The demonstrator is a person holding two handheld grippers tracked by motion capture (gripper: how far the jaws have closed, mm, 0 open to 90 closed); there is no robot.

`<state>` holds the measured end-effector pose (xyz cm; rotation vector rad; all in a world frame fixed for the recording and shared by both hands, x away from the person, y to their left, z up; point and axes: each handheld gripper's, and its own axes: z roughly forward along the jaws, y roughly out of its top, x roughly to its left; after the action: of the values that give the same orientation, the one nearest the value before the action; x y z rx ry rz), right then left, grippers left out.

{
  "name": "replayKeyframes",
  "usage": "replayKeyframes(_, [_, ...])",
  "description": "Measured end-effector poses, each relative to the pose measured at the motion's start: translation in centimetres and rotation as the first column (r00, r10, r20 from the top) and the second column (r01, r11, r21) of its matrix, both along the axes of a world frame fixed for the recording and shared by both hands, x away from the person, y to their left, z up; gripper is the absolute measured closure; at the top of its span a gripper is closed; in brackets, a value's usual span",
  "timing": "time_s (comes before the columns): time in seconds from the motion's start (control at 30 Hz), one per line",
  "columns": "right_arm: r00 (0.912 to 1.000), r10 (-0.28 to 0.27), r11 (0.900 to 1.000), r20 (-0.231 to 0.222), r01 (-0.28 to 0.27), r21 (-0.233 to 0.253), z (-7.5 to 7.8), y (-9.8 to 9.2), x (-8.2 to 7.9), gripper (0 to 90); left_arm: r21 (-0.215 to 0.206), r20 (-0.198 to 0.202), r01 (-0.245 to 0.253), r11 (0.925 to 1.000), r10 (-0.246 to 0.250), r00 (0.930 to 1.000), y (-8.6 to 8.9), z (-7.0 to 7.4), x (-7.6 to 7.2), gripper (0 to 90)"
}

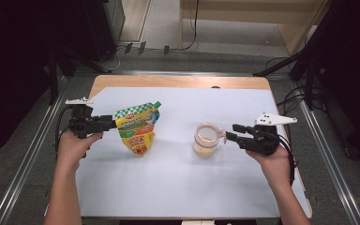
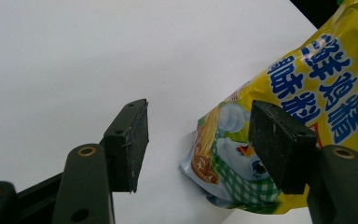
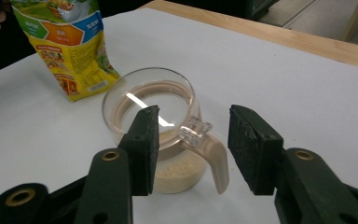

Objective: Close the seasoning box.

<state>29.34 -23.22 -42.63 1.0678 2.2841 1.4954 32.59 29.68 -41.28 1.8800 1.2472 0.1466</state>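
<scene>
A yellow and green printed pouch [image 1: 137, 127] stands upright on the white sheet, left of centre. My left gripper [image 1: 111, 123] is at the pouch's left edge, open. In the left gripper view the pouch [image 2: 326, 84] has its lower corner between the jaws of my left gripper [image 2: 198, 144], untouched by either pad. A clear glass cup [image 1: 206, 139] holding beige grains stands right of centre. My right gripper [image 1: 229, 132] is just to its right, open. In the right gripper view the cup's beige handle [image 3: 213, 158] lies between the spread jaws of my right gripper [image 3: 193, 149]. The pouch [image 3: 70, 42] shows behind the cup [image 3: 149, 100].
A white sheet [image 1: 178, 187] covers most of the wooden table [image 1: 178, 81]. Metal rails run along both sides of the table [image 1: 326, 154]. Dark stands and cables sit on the floor beyond the far edge. Open sheet lies in front of and behind both objects.
</scene>
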Motion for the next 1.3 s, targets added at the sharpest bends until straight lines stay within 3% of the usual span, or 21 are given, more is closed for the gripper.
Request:
replayKeyframes(0.2, [0.9999, -0.017, 1.0, -0.001, 0.017, 0.006, -0.7, -1.3, 0.4, 46.8, -0.001, -0.003, -0.003, 1.0, 0.003, 1.0, -0.1, -0.1, 0.1, 38.8])
replayKeyframes(0.4, [0.9979, -0.057, 0.997, -0.032, 0.058, 0.043, -1.7, -2.7, 0.9, 37.9, 0.007, -0.007, 0.003, 1.0, -0.003, 1.0, -0.2, -0.2, 0.2, 38.6])
replayKeyframes(0.53, [0.9975, -0.058, 0.998, -0.041, 0.059, 0.015, -2.7, -3.2, 1.4, 35.1, 0.009, -0.01, 0.0, 1.0, 0.0, 1.0, -0.2, -0.3, 0.2, 38.6])
replayKeyframes(0.73, [0.9916, -0.123, 0.992, -0.041, 0.122, -0.012, -3.7, -3.7, 1.7, 27.8, 0.01, -0.014, 0.001, 1.0, -0.001, 0.9999, -0.2, -0.4, 0.3, 38.5])
replayKeyframes(0.87, [0.9892, -0.131, 0.991, -0.065, 0.131, -0.011, -4.7, -3.9, 1.6, 27.3, 0.008, -0.018, 0.006, 0.9999, -0.006, 0.9998, -0.3, -0.5, 0.3, 38.2])
replayKeyframes(0.97, [0.9932, -0.085, 0.996, -0.079, 0.082, -0.033, -5.3, -3.9, 1.7, 22.7, 0.008, -0.019, 0.005, 1.0, -0.005, 0.9998, -0.3, -0.5, 0.3, 38.1])
replayKeyframes(1.1, [0.991, -0.112, 0.991, -0.074, 0.106, -0.075, -5.7, -3.7, 1.9, 23.2, 0.007, -0.025, 0.008, 0.9999, -0.008, 0.9997, -0.3, -0.6, 0.4, 37.9])
replayKeyframes(1.3, [0.9886, -0.131, 0.99, -0.073, 0.126, -0.069, -6.0, -3.6, 2.1, 23.4, 0.006, -0.033, 0.008, 0.9999, -0.008, 0.9994, -0.3, -0.9, 0.5, 37.7])
